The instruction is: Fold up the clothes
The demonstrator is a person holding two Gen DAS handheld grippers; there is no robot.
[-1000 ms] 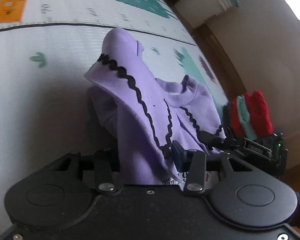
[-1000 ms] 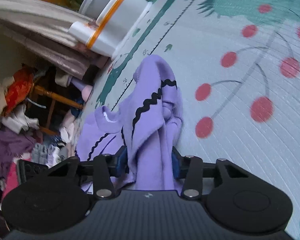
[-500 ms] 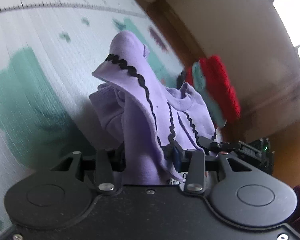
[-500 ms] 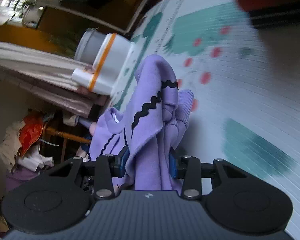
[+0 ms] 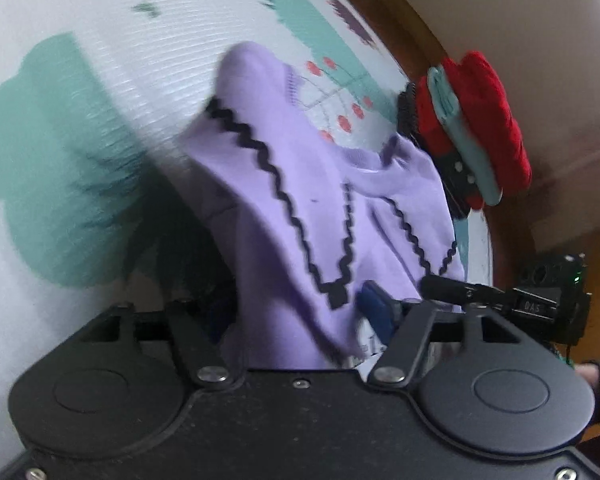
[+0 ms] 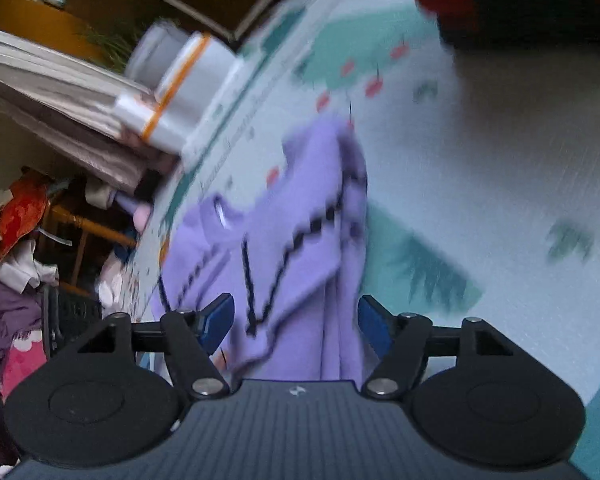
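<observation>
Play mat w/ teal prints on floor. Lilac sweater w/ black zigzag trim hangs above mat. Left gripper jaws clamp its fabric; right gripper jaws spread wide, sweater loose btwn them. Red knitwear stack at mat's edge.

Background only: white ribbed play mat with teal blobs, small teal marks and a red-cherry print. Stack of folded knitwear at the mat edge, red with a teal layer and a dark piece below. Dark wooden edge beyond the mat, beige wall behind. Right view, blurred: white tub with orange band lying tilted by the mat's edge, pale draped fabric beside it, wooden rungs, cluttered pile of orange, white, purple and pink items at left.
</observation>
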